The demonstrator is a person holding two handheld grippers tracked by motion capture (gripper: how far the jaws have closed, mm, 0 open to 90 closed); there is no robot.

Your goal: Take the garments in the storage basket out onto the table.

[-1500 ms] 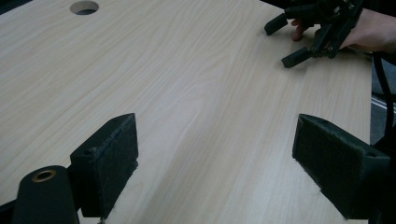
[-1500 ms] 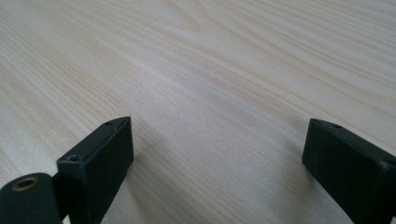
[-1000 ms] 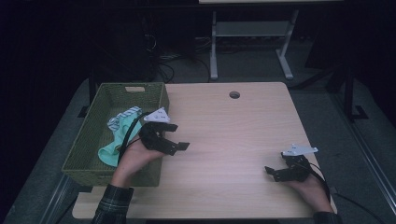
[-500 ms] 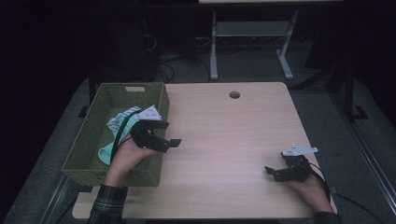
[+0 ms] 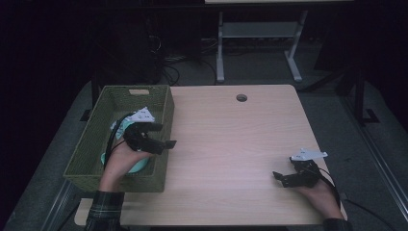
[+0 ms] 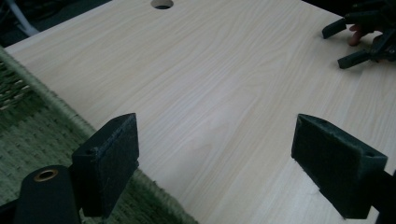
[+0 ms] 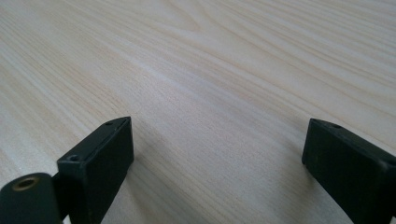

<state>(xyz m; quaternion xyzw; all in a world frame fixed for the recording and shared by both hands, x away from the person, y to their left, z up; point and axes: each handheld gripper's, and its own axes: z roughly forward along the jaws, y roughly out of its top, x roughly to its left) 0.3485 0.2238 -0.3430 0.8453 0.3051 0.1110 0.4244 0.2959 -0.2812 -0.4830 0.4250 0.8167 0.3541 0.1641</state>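
Observation:
A green woven basket (image 5: 96,144) stands on the left part of the wooden table (image 5: 231,134). A teal and white cloth (image 5: 120,126) lies in it, partly hidden by the person's left hand. My left gripper (image 5: 163,135) hovers over the basket's right wall, open, with nothing between its jaws. In the left gripper view the left gripper (image 6: 215,163) spans the basket rim (image 6: 51,107) and bare table. My right gripper (image 5: 282,179) rests low near the table's front right corner, open and empty. The right gripper view has the right gripper (image 7: 215,163) just above bare wood.
A round cable hole (image 5: 241,97) sits near the table's far edge. A metal stand (image 5: 260,33) and cables are on the dark floor behind the table. The right gripper (image 6: 357,42) appears far off in the left gripper view.
My left gripper has moved left from the table to above the basket's right wall, still open. The right gripper has stayed in place.

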